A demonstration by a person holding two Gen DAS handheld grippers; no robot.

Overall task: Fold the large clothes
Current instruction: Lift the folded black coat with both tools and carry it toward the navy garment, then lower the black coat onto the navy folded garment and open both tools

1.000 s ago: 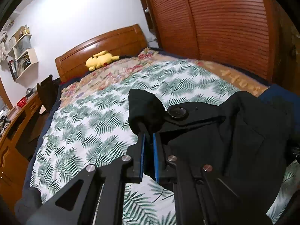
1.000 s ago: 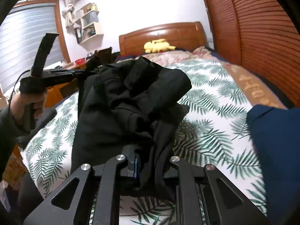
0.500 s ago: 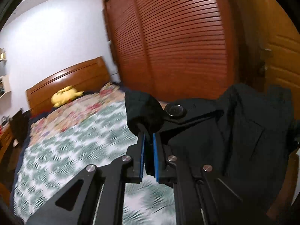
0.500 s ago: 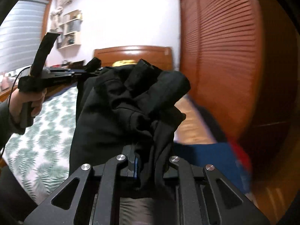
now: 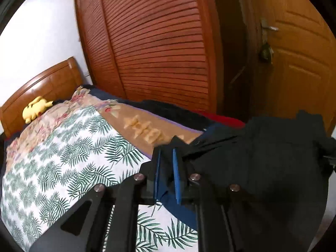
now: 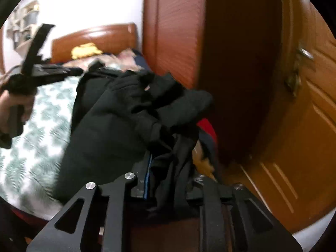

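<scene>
Grip | left tongs point(image 5: 166, 154) opening, nothing between | right tongs point(image 6: 171, 163) opening, black coat point(image 6: 109, 126) loose between | blanket point(image 5: 126, 113) lettering blurred

The left gripper point(image 5: 167, 157) points downward, its blue pads point(image 5: 176, 176) a narrow gap apart and parting; the right gripper point(image 6: 168, 168) tilts down too, jaws opening with black cloth between them; a hand point(image 6: 12, 109) grips the left gripper's handle.
</scene>
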